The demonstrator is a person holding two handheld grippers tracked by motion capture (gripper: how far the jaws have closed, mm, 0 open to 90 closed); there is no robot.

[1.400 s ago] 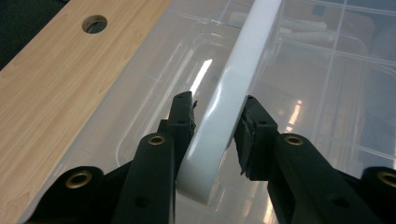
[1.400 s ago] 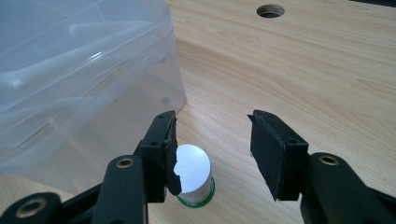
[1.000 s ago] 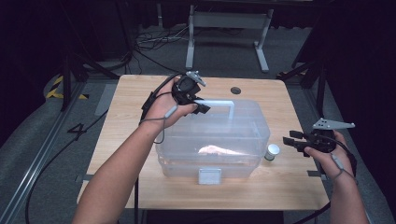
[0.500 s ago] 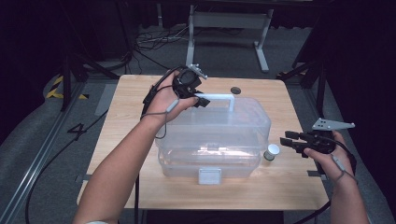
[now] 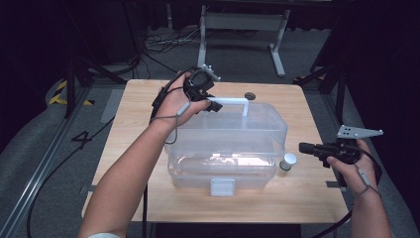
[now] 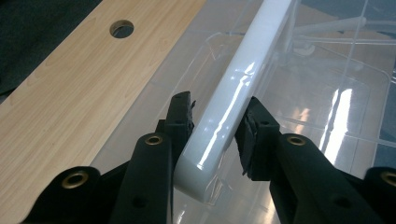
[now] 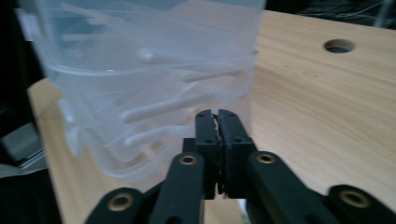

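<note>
Desk (image 5: 124, 124): light wood top; cable hole (image 5: 250, 95) near the far edge.
Clear bin (image 5: 233, 144): large see-through storage box with lid, at the desk's middle, latch side toward the near edge.
White handle (image 5: 230, 101): raised bar on the lid's far side; in the left gripper view it runs up between the jaws (image 6: 233, 93).
Left gripper (image 5: 210, 104): at the handle's left corner, jaws either side of the bar, pads (image 6: 183, 112) about touching it. Grasping the handle, though not clamped hard as far as I can judge.
Right gripper (image 5: 303, 148): off the bin's right end near the desk's right edge, clenched on nothing; jaws meet in its own view (image 7: 215, 116).
Small jar (image 5: 288, 161): white-capped, just beside the bin's right near corner.
Doing it well: likely a lift by the handle. Close fully before raising, pull straight up, keep the free gripper ready to steady the bin.
Change: left gripper sits lower and nearer the handle's corner than a second ago; right gripper is much as it was.
</note>
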